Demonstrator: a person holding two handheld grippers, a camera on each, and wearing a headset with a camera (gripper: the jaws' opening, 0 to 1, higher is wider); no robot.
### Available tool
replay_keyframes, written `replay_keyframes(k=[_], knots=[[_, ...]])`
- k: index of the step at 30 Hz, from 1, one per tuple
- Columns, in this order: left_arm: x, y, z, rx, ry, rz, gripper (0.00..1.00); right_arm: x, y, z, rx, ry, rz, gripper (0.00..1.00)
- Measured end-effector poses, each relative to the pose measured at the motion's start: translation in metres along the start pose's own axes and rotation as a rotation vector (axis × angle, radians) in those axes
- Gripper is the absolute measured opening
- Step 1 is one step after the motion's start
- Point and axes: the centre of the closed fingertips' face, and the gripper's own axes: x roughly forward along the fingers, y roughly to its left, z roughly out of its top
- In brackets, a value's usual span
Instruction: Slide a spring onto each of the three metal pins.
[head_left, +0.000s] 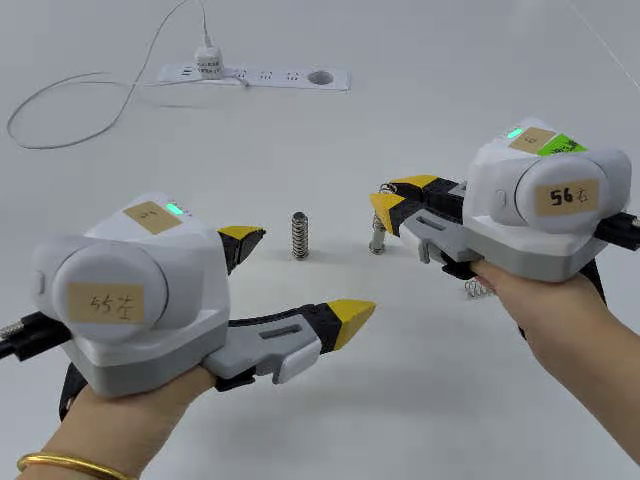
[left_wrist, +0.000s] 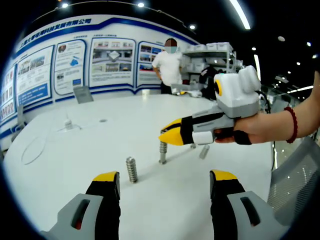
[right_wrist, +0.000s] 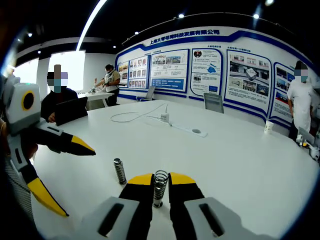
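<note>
While the right gripper (right_wrist: 161, 179) is closed tightly on a spring (right_wrist: 160, 189) over the pin (head_left: 377, 238) just right of the sprung pin (head_left: 300, 235), the left gripper (head_left: 300, 273) hovers near it, wide open and empty.

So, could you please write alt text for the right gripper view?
The right gripper grips a spring that stands upright on a white table. Left of it stands a spring-covered pin, and the left gripper, jaws open, shows at the left side.
</note>
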Motion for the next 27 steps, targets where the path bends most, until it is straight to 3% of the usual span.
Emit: replay_keyframes(k=[20,27], knots=[[0.000,0.001,-0.002,0.006,0.008,-0.001,0.73,0.002,0.003,-0.024,0.028,0.071,0.007,0.12],[0.000,-0.001,-0.003,0.007,0.011,-0.003,0.73,0.002,0.004,-0.026,0.044,0.071,0.006,0.12]])
